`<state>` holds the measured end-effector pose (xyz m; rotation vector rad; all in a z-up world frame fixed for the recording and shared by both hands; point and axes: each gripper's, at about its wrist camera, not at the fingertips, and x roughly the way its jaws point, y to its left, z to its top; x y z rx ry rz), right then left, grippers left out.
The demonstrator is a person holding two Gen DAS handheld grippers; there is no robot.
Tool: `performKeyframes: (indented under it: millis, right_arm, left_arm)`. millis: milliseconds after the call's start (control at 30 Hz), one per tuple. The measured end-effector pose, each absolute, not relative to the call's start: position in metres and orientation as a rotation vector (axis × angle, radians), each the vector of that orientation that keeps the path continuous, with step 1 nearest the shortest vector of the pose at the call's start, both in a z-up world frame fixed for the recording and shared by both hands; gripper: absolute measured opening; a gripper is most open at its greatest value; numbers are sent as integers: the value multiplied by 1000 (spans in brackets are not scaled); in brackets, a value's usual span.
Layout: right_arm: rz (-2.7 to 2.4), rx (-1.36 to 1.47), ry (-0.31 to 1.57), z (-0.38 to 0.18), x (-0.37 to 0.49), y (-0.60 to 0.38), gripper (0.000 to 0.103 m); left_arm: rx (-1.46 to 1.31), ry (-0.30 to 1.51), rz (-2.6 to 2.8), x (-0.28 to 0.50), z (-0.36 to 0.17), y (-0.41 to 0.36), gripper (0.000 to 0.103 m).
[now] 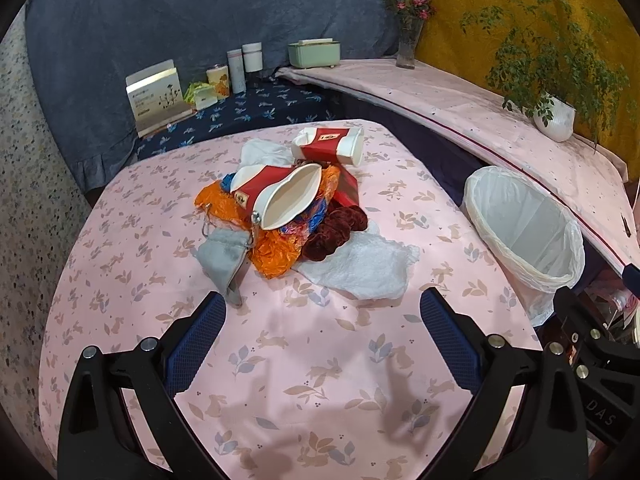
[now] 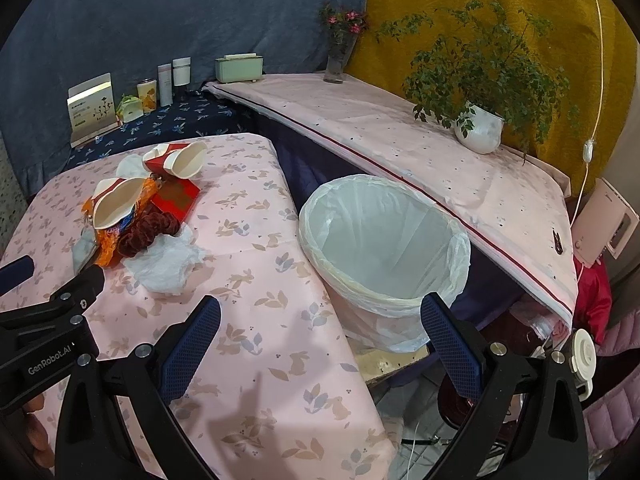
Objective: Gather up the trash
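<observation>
Both grippers are held spread wide with nothing between the fingers. By the left gripper (image 1: 322, 332) the near part of the table (image 1: 304, 392) is overlooked, its pink cloth printed with rabbits and leaves; the right gripper (image 2: 320, 336) is held over the table's right edge, with the trash bin (image 2: 384, 256) just beyond its tips.

Trash is heaped at the middle of the table, well apart from both grippers. On top, a crushed red-and-white paper cup (image 1: 280, 196) is seen lying on its side, mouth toward the camera, over orange crinkled wrapping (image 1: 276, 248). A second paper cup (image 1: 330, 146) is seen tipped over at the far side of the heap. On the heap's right a dark red scrunchie (image 1: 334, 230) is resting — partly on a white crumpled tissue (image 1: 360, 268) spread flat at the near right. A grey cloth pouch (image 1: 222, 258) lies at the near left, and a red packet (image 2: 176, 198) is tucked under the pile (clearer from the right wrist).

The bin, lined with a white bag, stands off the table's right edge, upright and open.
</observation>
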<state>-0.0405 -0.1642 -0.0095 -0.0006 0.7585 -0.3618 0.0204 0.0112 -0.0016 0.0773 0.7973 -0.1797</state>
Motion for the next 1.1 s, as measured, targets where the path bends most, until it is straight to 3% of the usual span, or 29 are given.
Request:
performKeyframes:
  millis: [800,900,1100]
  right_arm:
    - [-206,117,894,-74,70,-110,93]
    - [-195,115,915,-83,82,-104,85]
    - [-160,137,962,-100,97,-96,59]
  left_arm:
    - [-6,933,-50,116,-75,101,94]
    - [-17,941,-50,124,-81,106,92]
    - [-61,981,-108,134,-91,116,65]
